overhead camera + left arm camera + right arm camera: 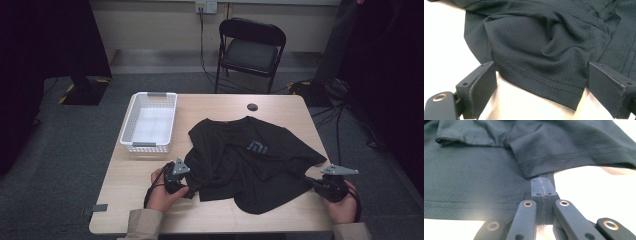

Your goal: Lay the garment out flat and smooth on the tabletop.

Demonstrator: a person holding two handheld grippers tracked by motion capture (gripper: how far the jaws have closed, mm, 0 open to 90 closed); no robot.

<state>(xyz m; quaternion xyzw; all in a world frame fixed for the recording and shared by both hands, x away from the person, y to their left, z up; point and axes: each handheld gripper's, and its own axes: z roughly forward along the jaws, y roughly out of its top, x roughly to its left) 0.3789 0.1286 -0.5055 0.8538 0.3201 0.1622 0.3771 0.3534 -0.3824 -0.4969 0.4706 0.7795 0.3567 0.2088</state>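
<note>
- A black T-shirt (250,160) is lying crumpled on the wooden table (210,220), spread from the middle toward the near edge, with a pale printed logo (257,146) facing up.
- The person's left hand (162,192) is coming in from the bottom left of the high view, sleeve at the table's near edge, and is holding the left gripper (192,189) low and roughly level, pointed at the shirt's left edge.
- In the left gripper view the left gripper (540,86) is standing wide open, a stitched hem corner of the shirt (541,50) lying between the jaws, which are not pressing on it.
- The right hand (342,202) is resting near the table's right near corner, aiming the right gripper (311,181) inward at the shirt's right side.
- In the right gripper view the right gripper (543,182) is showing its jaws pressed fully together, tips tucked just under a hemmed fold of the shirt (486,175); whether cloth is pinched there I cannot tell.
- A white basket (148,121) is sitting at the table's far left, apart from the shirt.
</note>
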